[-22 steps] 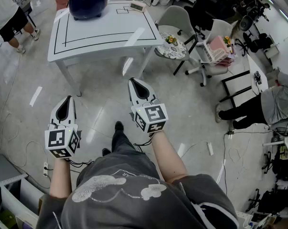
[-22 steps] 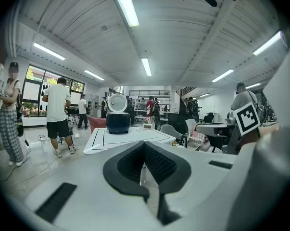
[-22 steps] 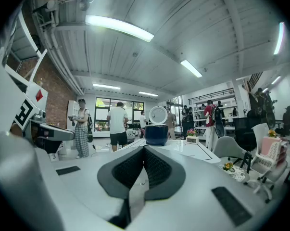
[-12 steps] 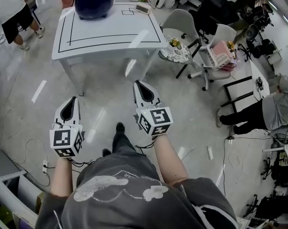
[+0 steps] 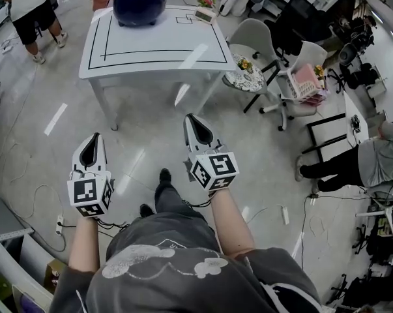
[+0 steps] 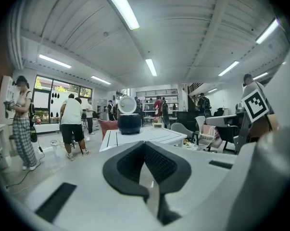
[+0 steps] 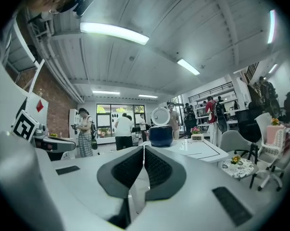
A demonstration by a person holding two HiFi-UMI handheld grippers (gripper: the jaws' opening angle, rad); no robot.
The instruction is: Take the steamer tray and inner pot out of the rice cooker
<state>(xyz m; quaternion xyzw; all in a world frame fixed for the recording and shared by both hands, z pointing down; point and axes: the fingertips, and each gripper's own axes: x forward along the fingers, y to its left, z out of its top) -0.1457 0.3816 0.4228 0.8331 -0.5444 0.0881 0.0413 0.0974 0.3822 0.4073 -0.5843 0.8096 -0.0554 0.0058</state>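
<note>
A dark blue rice cooker (image 5: 139,2) with its white lid raised stands at the far end of a white table (image 5: 157,51). It also shows in the left gripper view as the rice cooker (image 6: 129,121) and in the right gripper view as the rice cooker (image 7: 160,133). My left gripper (image 5: 92,143) and right gripper (image 5: 191,123) hang over the floor, well short of the table. Both are shut with nothing between their pads. The steamer tray and inner pot are not visible.
A small white box (image 5: 203,15) sits on the table's far right corner. Grey chairs (image 5: 255,38) and a round side table (image 5: 244,80) stand right of it. A person (image 5: 32,12) stands at the far left, another (image 5: 362,162) sits right. Cables lie on the floor (image 5: 274,210).
The table and cooker have come lower and nearer in the head view as I step forward. Both grippers keep their pose in front of me, still shut.
</note>
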